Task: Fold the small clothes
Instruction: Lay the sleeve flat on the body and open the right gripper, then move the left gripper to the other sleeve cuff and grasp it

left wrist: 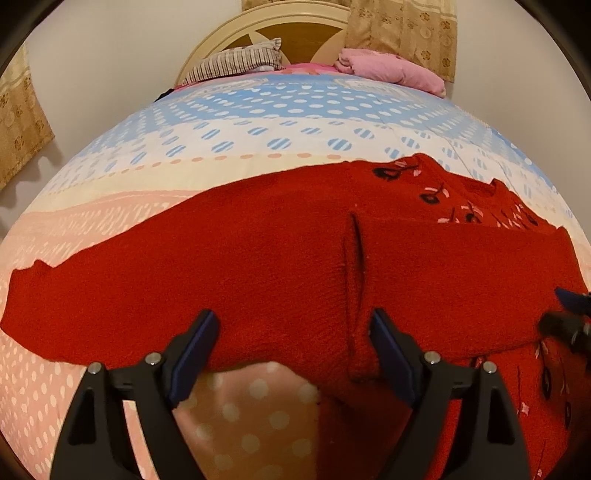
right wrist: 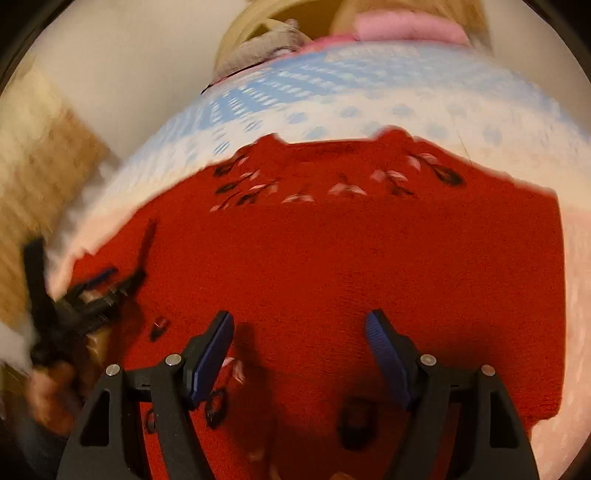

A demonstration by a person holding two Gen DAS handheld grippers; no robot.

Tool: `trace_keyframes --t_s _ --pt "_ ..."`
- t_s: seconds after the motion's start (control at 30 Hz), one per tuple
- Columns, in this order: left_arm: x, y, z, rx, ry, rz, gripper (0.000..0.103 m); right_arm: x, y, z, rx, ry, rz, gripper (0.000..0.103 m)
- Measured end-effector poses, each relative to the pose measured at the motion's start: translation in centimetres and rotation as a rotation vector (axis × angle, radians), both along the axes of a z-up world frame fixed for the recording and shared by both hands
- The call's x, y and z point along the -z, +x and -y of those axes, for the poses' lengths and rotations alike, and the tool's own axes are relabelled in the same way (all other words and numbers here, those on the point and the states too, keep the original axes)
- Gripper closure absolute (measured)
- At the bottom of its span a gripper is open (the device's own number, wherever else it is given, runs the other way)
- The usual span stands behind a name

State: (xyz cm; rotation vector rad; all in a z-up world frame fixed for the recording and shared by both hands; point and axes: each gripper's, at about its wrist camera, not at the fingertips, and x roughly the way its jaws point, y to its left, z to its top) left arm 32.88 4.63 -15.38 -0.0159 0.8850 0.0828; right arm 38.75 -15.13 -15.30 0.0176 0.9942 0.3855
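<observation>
A red knitted sweater (left wrist: 280,258) with black and pink flower stitching lies flat on the bed, one sleeve stretched out to the left (left wrist: 92,302). A fold edge (left wrist: 355,266) runs down its middle. My left gripper (left wrist: 293,328) stands open over the sweater's near hem, with the pads apart and not pressing the cloth. In the blurred right wrist view, my right gripper (right wrist: 299,321) is open above the sweater's body (right wrist: 332,258), holding nothing. The left gripper (right wrist: 122,277) shows at the sweater's left edge there, and the right gripper (left wrist: 565,312) at the left view's right edge.
The bed sheet (left wrist: 184,147) is dotted, pink near me and blue farther off. A striped pillow (left wrist: 236,62) and a pink pillow (left wrist: 391,68) lie by the headboard (left wrist: 295,33). Curtains (left wrist: 18,122) hang at the left wall. A hand (right wrist: 51,391) holds the left gripper.
</observation>
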Motion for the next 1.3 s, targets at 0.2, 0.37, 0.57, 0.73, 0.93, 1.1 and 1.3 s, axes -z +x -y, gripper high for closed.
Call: trace_keyframes --t_s 0.2,0.37,0.57,0.73,0.93,1.1,1.3 --pt "-0.1 0.0 -0.1 0.007 -0.015 0.011 0.013 -2.2 -0.4 -2.7 -0.029 0.010 0.076 0.028" --pt "-0.9 -1.4 -1.0 0.026 -0.051 0.043 0.013 1.4 -0.2 -4.7 -0.062 -0.034 0.060 0.027" --pt "-1.2 -2.8 -2.0 -0.010 0.042 0.068 0.011 1.5 -0.8 -5.4 -0.070 -0.089 0.107 0.024" --pt "-1.7 -3.8 -2.8 -0.029 0.132 0.091 0.011 1.9 -0.4 -5.4 -0.068 -0.081 0.116 0.023" --pt "-2.4 -5.5 -4.6 -0.039 0.204 0.102 0.008 1.6 -1.9 -5.4 -0.064 -0.080 0.126 0.023" --pt "-2.4 -6.0 -7.3 -0.081 0.237 0.084 0.007 1.6 -2.0 -5.6 -0.064 -0.096 0.135 0.023" --pt "-1.9 -6.5 -10.3 -0.136 0.251 0.058 0.007 1.6 -2.1 -5.6 -0.063 -0.103 0.141 0.023"
